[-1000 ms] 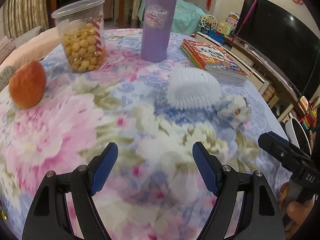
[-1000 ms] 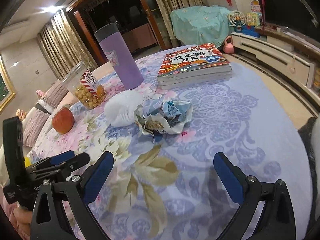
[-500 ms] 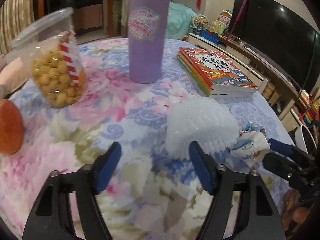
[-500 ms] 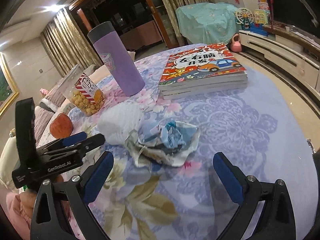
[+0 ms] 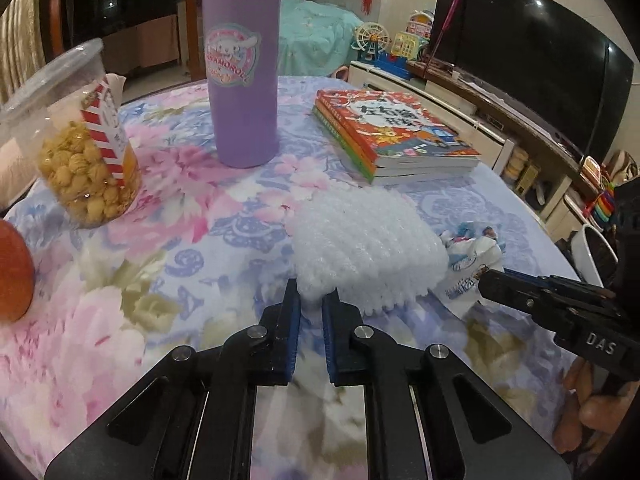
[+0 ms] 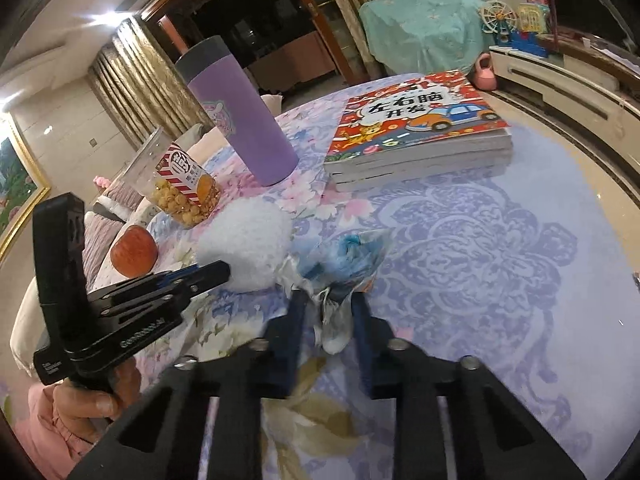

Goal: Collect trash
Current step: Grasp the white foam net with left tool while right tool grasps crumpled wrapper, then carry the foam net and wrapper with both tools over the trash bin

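floral tablecloth (image 5: 168, 248) in pinks and blues over a round table, living room at night: dark tv (image 5: 532, 60) on a low cabinet, gold curtains (image 6: 132, 80), toys on the shelf. step in hand: the grab, both pieces of trash at once. left gripper (image 5: 310, 300) has just been closing and its blue pads now pinch the near edge of the white foam netting (image 5: 368, 248), mid-table. right gripper (image 6: 328, 308) has likewise just been closing, jaws nipped on the near corner of the crumpled wrapper (image 6: 348, 260), which lies touching the netting on its right. both grips look shallow (edge-only, judging by how little material sits between the pads). next move calls for lifting straight up, gently, checking that neither piece slips or drags its neighbour, then carrying to a bin; a white bin-like rim shows off the table's right edge, unsure. not trash, leave alone: purple tumbler (image 5: 242, 68), popcorn tub (image 5: 80, 140), apple (image 6: 134, 250), stack of books (image 5: 396, 136).
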Demonstrator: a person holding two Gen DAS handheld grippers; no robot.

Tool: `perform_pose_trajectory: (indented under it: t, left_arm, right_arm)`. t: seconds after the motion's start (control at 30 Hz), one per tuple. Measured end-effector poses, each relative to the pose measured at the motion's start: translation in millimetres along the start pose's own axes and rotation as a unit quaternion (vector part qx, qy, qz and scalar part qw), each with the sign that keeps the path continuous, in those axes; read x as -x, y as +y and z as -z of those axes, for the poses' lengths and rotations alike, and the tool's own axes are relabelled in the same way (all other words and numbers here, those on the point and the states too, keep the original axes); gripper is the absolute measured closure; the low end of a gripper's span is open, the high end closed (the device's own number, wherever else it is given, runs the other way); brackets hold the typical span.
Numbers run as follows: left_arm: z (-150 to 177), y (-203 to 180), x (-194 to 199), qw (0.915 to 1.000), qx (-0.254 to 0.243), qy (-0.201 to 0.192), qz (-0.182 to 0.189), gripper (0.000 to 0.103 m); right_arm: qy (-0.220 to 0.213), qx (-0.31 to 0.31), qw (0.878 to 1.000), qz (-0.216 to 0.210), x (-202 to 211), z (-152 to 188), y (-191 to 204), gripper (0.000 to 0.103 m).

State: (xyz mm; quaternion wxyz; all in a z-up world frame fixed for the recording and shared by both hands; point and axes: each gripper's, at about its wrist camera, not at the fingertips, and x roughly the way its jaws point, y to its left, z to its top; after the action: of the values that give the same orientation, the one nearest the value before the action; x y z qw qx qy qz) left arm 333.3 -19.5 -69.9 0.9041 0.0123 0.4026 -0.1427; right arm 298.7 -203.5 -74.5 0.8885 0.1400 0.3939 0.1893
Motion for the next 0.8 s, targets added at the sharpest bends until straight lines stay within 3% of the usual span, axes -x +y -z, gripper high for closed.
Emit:
perform_pose_trajectory:
  t: [0.2,0.8]
  left_arm:
    - [17.5,-16.0,30.1,0.9998,0.021,-0.007,0.003,0.094]
    - [73.9,-108.5,87.5,0.9983,-0.002,-0.011,0.057,0.094]
  right_arm:
    - [-0.015,-0.006,1.000,0.003,29.3,14.5,-3.7,0.090]
    - [-0.073,-0.026,0.997,0.017,130.4,72.8,-12.5,0.090]
